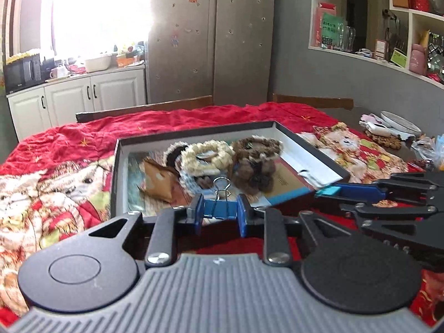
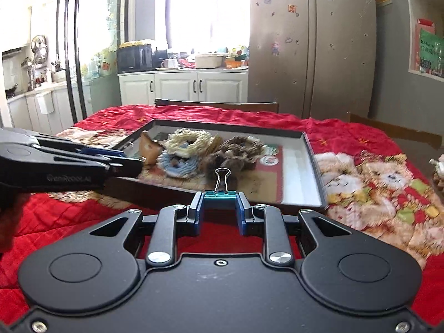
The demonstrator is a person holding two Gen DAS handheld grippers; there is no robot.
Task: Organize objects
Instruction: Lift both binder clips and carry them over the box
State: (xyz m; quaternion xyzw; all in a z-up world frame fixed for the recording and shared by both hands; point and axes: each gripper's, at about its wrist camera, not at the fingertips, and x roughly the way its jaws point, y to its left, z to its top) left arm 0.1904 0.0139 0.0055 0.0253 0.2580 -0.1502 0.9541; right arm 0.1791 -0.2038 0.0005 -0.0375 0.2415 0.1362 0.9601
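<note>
My left gripper (image 1: 220,211) is shut on a blue binder clip (image 1: 220,206), held just in front of the near edge of a shallow dark box (image 1: 194,134). My right gripper (image 2: 220,208) is shut on a teal binder clip (image 2: 220,193), also at the box's (image 2: 315,166) near edge. The box holds fuzzy scrunchies, cream (image 1: 206,156) and brown (image 1: 256,147), a tan pouch (image 1: 159,179) and cards. The right gripper shows at right in the left wrist view (image 1: 326,191); the left gripper shows at left in the right wrist view (image 2: 133,163).
The box lies on a red bear-print cloth (image 2: 374,183) over the table. A white plate (image 1: 399,123) and small clutter sit at the table's far right. Chair backs (image 1: 144,108) stand behind the table. Kitchen cabinets and a fridge (image 1: 211,36) lie beyond.
</note>
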